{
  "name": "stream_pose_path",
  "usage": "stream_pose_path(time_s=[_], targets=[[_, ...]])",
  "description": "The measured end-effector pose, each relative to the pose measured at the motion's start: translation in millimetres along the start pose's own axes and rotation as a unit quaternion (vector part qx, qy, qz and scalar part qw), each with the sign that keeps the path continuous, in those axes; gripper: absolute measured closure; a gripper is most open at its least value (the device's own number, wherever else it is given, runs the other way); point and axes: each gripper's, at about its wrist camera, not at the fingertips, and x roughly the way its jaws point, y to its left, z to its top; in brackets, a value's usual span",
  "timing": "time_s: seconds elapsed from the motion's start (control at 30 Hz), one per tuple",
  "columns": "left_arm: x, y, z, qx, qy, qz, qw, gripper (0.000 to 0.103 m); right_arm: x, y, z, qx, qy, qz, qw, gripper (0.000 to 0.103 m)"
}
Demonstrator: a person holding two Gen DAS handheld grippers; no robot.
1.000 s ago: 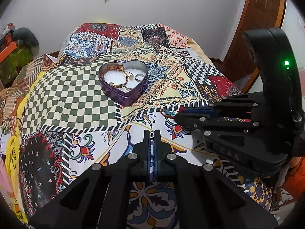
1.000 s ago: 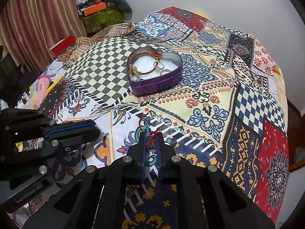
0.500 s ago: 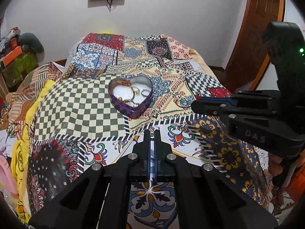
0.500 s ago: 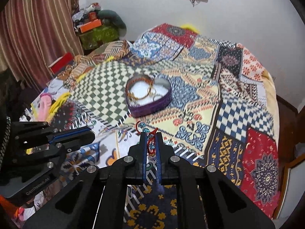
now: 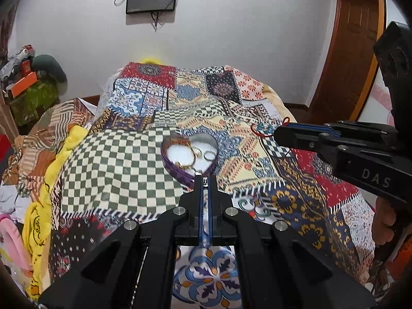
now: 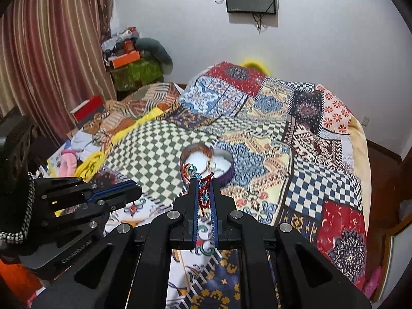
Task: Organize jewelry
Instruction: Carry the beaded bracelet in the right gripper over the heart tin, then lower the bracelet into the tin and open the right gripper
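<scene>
The bed (image 6: 322, 180), covered in a busy patchwork quilt of checks and floral panels, fills both views and carries everything. Near its middle sits the purple heart-shaped tin (image 6: 228, 173) with a white lining; gold bangles and rings (image 5: 191, 154) already lie inside it.

The right tool (image 6: 204, 184) is held above the quilt, on the near side of the tin, its blue-lined fingers closed narrowly on a red cord bracelet with pale blue glass beads (image 6: 199, 180). One loop with beads stands out past the tips, and more cord hangs down between the fingers. From the left wrist view the same bracelet (image 5: 262, 130) shows at the tip of that tool, to the right of the tin.

The left tool (image 5: 205, 180) has its fingers almost together with nothing visible between them, and points toward the tin's near wall.

The step in hand appears to be carrying the bracelet to the tin. To do it well, the right tool should travel forward until its tips are over the white lining, not the rim, then descend until the hanging cord is inside the wall before the fingers part. The cord is limp and may snag on the finger pads or drape over the edge, so a low, centred release is safer. The left tool could steady the light tin on the soft quilt.
</scene>
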Motion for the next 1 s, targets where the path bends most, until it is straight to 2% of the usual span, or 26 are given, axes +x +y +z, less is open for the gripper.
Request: stream_pose_path(time_s=[0.3, 0.6, 1.0], targets=[[9.3, 10.2, 20.8, 0.006, -0.019, 0.017, 0.9997, 0.102, 12.5, -5.2, 13.7, 0.011, -0.009, 0.005, 1.0, 0.096], [35.9, 25.3, 29.1, -0.006, -0.012, 0.017, 0.9998, 0.102, 35.3, -14.7, 23.4, 0.018, -0.006, 0.01, 1.0, 0.096], [75.3, 42.8, 42.6, -0.014, 0.001, 0.014, 0.9998, 0.102, 86.0, -21.8, 26.7, 0.017, 0.034, 0.023, 0.999, 0.096]])
